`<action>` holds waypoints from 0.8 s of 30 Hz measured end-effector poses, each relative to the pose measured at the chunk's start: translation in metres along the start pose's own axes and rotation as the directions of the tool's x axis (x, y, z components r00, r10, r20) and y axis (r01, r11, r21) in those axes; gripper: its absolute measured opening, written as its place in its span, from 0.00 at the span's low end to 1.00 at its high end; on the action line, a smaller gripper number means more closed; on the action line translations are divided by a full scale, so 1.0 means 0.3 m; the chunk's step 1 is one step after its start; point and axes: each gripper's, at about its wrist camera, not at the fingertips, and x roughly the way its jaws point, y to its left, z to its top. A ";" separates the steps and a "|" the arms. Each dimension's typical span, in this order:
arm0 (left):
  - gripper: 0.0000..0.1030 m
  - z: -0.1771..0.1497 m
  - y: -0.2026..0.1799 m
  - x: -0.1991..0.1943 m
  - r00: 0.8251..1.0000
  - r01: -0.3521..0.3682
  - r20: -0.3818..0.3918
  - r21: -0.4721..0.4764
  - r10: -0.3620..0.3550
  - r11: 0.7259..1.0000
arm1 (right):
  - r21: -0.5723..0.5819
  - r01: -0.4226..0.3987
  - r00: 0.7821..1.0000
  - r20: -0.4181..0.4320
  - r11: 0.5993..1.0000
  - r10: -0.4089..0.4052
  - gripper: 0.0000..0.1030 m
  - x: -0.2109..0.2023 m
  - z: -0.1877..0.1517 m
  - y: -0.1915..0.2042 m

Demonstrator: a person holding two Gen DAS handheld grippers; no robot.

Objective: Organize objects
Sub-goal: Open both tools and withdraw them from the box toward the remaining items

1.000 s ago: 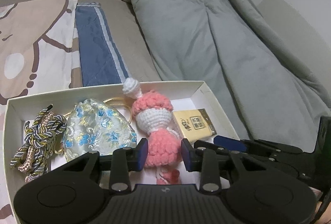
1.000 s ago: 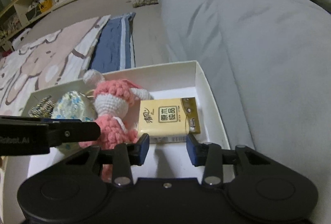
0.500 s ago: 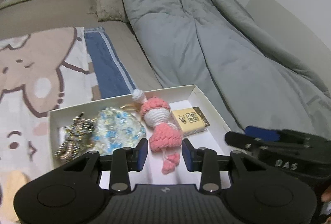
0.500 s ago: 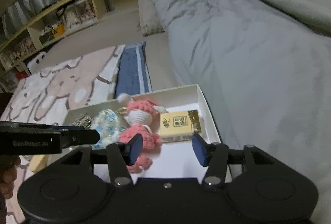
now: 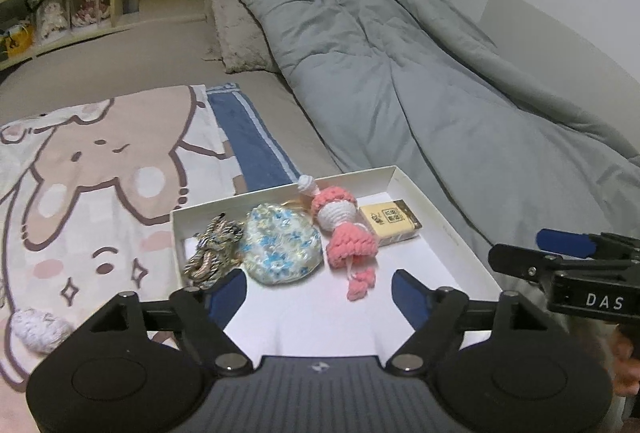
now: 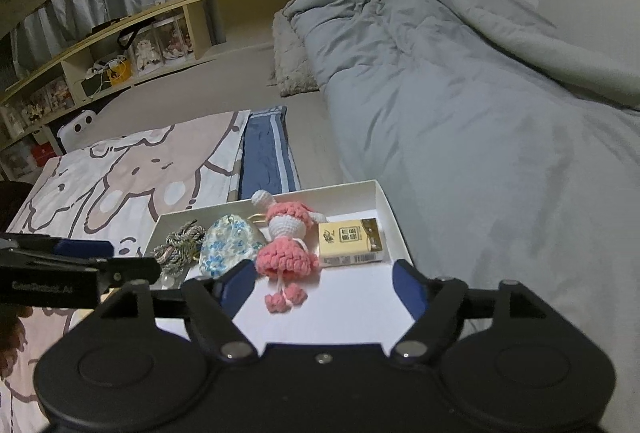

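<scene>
- Seemingly the sorting was close to done: the white box (image 5: 436,209) on the bed held a braided cord bundle (image 5: 212,253), a floral pouch (image 5: 282,249), a pink crochet doll (image 5: 344,233) and a yellow tissue pack (image 5: 390,223), lined up along its far side.
- Left over, by my reading, was one small pale bundle (image 5: 38,327) lying on the cartoon blanket (image 5: 100,169), outside the box (what it was I could not tell).
- The left tool (image 5: 320,291) hung above the box's near half, tilted downward, its jaws just having opened and now spread with nothing between them.
- The right tool (image 6: 324,283) took much the same pose beside it, jaws likewise just opened and empty, the doll's feet lying below the gap (not touched).
</scene>
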 end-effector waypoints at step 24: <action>1.00 -0.136 0.016 -0.209 0.996 -0.066 0.060 0.037 0.064 0.997 | 0.022 0.058 0.998 0.019 0.998 -0.058 1.00 -0.177 -0.121 0.074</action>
